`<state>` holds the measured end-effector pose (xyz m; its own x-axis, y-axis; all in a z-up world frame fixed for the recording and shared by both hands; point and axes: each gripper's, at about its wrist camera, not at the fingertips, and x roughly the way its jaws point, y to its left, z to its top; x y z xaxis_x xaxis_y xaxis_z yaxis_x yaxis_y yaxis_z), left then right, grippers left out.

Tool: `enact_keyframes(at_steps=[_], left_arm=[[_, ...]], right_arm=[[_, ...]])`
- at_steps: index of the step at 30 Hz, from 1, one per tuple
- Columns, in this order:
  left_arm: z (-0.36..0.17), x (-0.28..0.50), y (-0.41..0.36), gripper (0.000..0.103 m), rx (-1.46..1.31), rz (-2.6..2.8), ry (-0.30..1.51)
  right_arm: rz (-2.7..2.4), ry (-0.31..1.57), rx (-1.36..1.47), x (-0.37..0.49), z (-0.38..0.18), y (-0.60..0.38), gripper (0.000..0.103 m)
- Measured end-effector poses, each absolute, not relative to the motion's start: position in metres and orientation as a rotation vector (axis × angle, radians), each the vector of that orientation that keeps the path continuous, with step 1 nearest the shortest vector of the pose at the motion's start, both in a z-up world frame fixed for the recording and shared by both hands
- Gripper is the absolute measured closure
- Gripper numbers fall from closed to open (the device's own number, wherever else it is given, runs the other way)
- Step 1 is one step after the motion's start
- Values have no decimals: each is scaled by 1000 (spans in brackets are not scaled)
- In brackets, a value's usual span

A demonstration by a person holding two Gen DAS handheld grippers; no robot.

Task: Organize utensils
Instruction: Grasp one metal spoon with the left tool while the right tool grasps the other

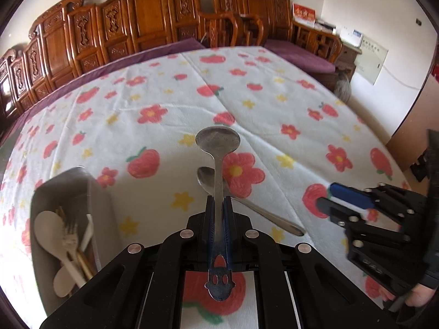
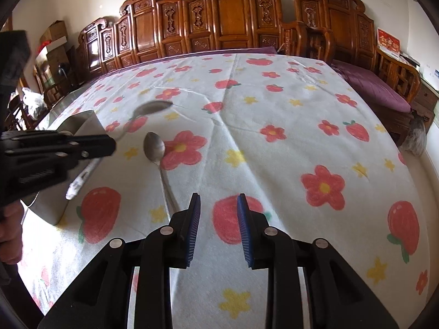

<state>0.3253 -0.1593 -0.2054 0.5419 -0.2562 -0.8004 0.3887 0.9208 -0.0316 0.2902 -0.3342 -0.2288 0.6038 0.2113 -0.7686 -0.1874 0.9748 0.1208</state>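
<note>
The left gripper (image 1: 219, 211) is clamping the handle of a metal spoon (image 1: 218, 142), bowl pointing forward, lifted clear of the flowered tablecloth (image 1: 274, 115), presumably for transfer into the grey utensil holder (image 1: 101, 200) just beside it. The right gripper (image 2: 218, 219) is hovering part-open and empty while a second spoon (image 2: 155, 148) is lying on the cloth awaiting collection.

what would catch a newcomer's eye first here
The metal spoon clamped upright in the left claw, bowl up. Below it a second spoon lies on the flower-print tablecloth. A grey utensil holder with a fork and pale spoons stands to the left.
</note>
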Motion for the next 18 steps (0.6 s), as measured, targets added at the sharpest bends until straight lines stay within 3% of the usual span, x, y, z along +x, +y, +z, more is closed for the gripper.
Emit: enact_keyframes(at_steps=[6,11,15,18], left_arm=[[-185,316,-138,97,122,-381,884],[-170,303,-118,97,89,-380,854],[-159,293,-105,97,90,-380,828],[-157,292,-97,97,86,-378,828]], right_arm=[[284,884,-12,307,-225,-314,73],[347,902,-11,331,-230,-300,66],[407,882,-4,340,-227,-283,49],[432,909,-3,352,-233,-270,48]])
